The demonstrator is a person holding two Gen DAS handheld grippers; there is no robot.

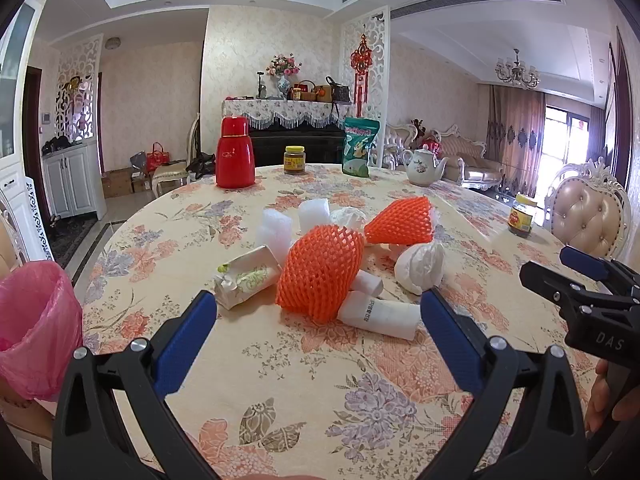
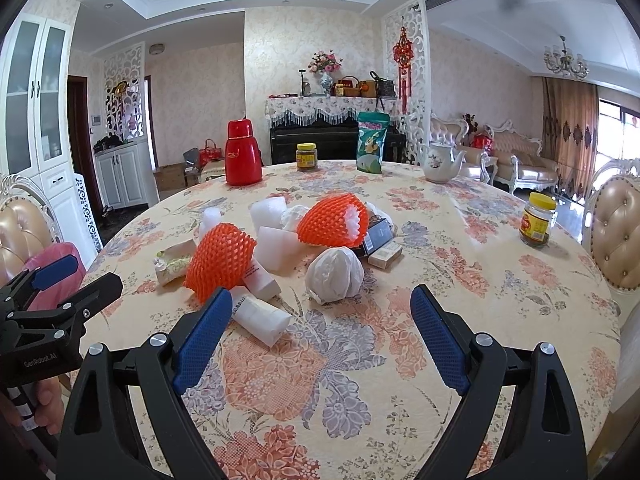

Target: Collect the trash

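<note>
A pile of trash lies mid-table: two orange foam fruit nets, one near (image 1: 320, 274) (image 2: 220, 258) and one far (image 1: 402, 220) (image 2: 334, 220), a crumpled white wad (image 1: 420, 268) (image 2: 334, 274), white paper rolls (image 1: 380, 316) (image 2: 260, 316), white foam blocks (image 1: 274, 230) (image 2: 268, 212), a crushed floral carton (image 1: 246, 276) (image 2: 174, 262) and small boxes (image 2: 380, 240). My left gripper (image 1: 318, 312) is open and empty, just short of the near net. My right gripper (image 2: 322, 304) is open and empty, just short of the white wad. A bin with a pink liner (image 1: 38, 328) (image 2: 56, 276) stands at the table's left.
On the floral tablecloth (image 1: 320, 380) (image 2: 340, 360) at the far side stand a red thermos (image 1: 235, 152) (image 2: 242, 152), a jar (image 1: 294, 160) (image 2: 307, 157), a green bag (image 1: 360, 147) (image 2: 372, 142) and a teapot (image 1: 424, 166) (image 2: 440, 164). Another jar (image 1: 522, 216) (image 2: 538, 220) and a padded chair (image 1: 588, 212) (image 2: 616, 232) are on the right.
</note>
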